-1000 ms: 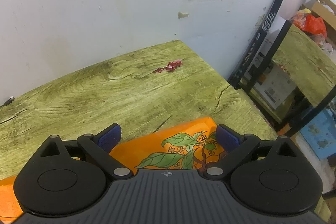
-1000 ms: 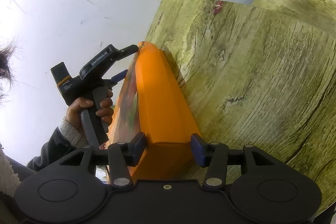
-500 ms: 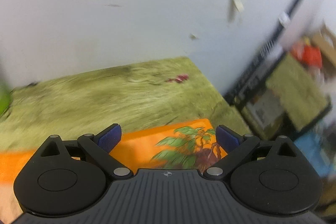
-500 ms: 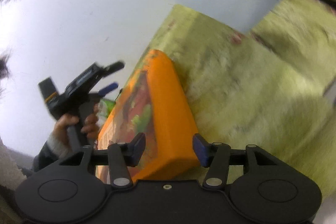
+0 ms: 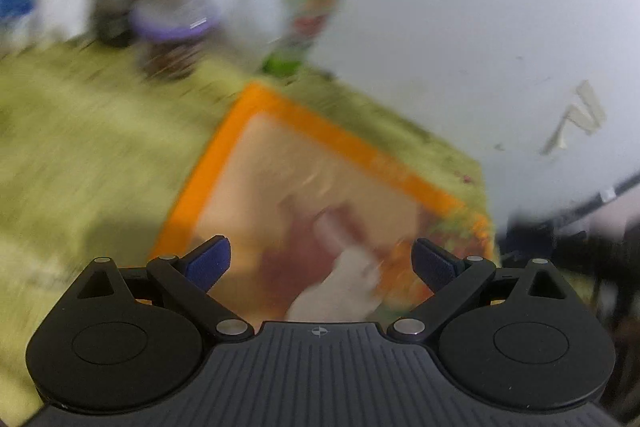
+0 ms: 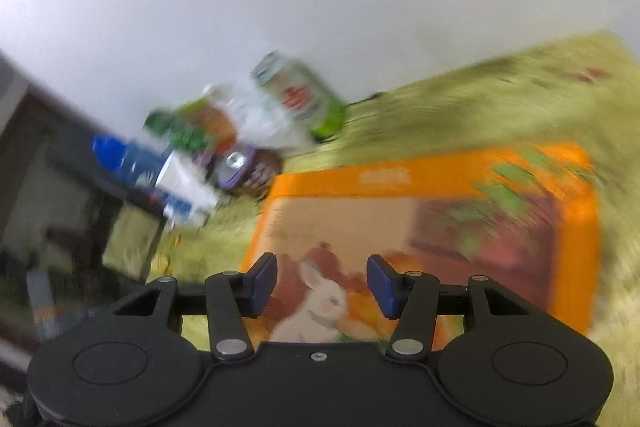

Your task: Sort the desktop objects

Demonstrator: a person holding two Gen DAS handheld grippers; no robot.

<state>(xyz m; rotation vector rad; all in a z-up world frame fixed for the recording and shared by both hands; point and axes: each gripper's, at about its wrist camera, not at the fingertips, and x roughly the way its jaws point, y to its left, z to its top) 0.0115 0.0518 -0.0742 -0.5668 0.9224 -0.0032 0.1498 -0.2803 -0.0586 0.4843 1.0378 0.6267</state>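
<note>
A green-grained table (image 6: pixel 460 115) bears a flat orange box (image 6: pixel 576 251); a can (image 6: pixel 300 95) and blurred clutter stand behind.

Left tool (image 5: pixel 320 263) open over orange box (image 5: pixel 304 163) lying flat; bg blurred, maybe cans.

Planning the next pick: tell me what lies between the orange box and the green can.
Only bare tabletop between orange box and green can; right wrist view shows it, though blurred.

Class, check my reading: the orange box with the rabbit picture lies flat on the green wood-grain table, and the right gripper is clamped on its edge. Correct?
One slip. The right wrist view shows the right gripper open above the orange box, its pads touching nothing. The box does lie flat on the table.
</note>
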